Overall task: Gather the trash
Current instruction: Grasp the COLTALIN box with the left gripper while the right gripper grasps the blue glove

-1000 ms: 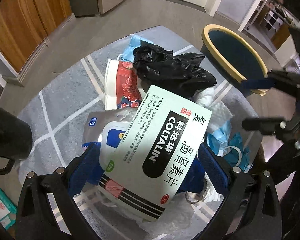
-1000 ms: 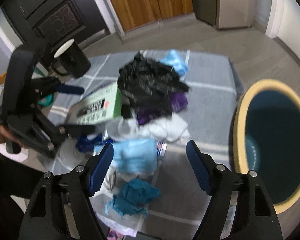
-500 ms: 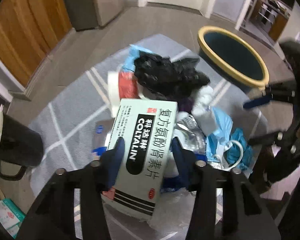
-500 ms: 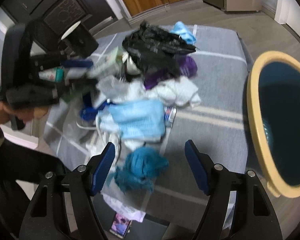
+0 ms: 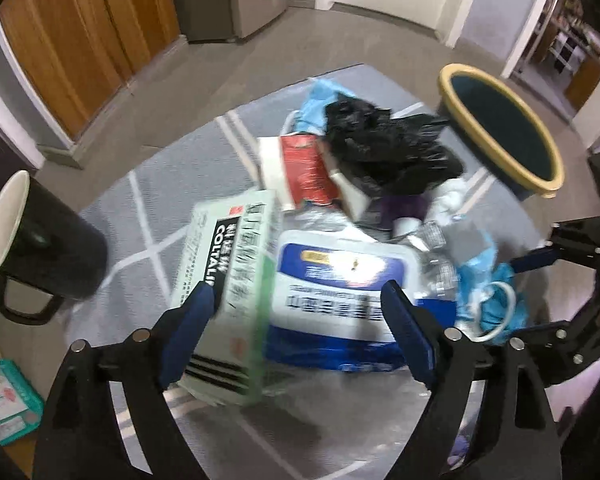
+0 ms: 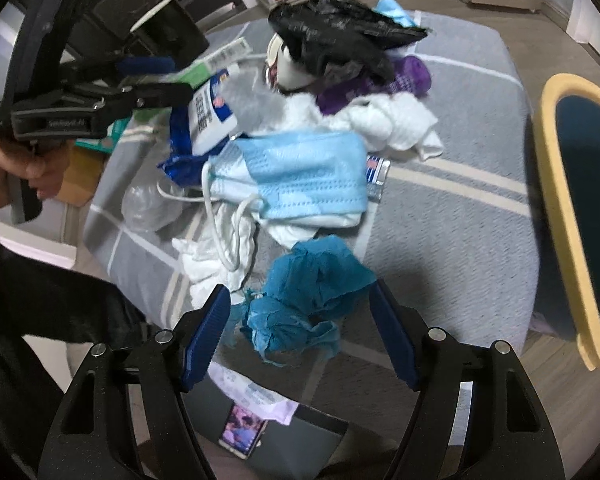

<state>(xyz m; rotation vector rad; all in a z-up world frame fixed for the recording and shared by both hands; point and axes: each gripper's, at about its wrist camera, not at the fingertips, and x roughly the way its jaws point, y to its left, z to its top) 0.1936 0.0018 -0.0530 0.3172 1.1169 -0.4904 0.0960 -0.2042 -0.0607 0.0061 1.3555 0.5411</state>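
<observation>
A trash pile lies on a grey cloth-covered table (image 6: 472, 216). In the left wrist view my left gripper (image 5: 300, 312) is open; a green-white medicine box (image 5: 228, 288) lies blurred by its left finger, a white-blue pack (image 5: 340, 276) sits between the fingers. A black plastic bag (image 5: 384, 148) lies behind. In the right wrist view my right gripper (image 6: 300, 320) is open, its fingers either side of a crumpled teal tissue (image 6: 304, 300). A blue face mask (image 6: 300, 176) and white tissues (image 6: 396, 120) lie beyond. The yellow-rimmed bin (image 6: 572, 184) stands at the right.
A black mug (image 5: 32, 240) stands at the table's left. A red-white pack (image 5: 304, 168) and a purple rag (image 6: 384, 80) sit in the pile. A phone (image 6: 242, 436) lies at the near edge. My left gripper shows in the right wrist view (image 6: 152, 76).
My left gripper closed on the medicine box, then opened; the box now lies loose by the left finger. My right gripper moved down toward the teal tissue.
</observation>
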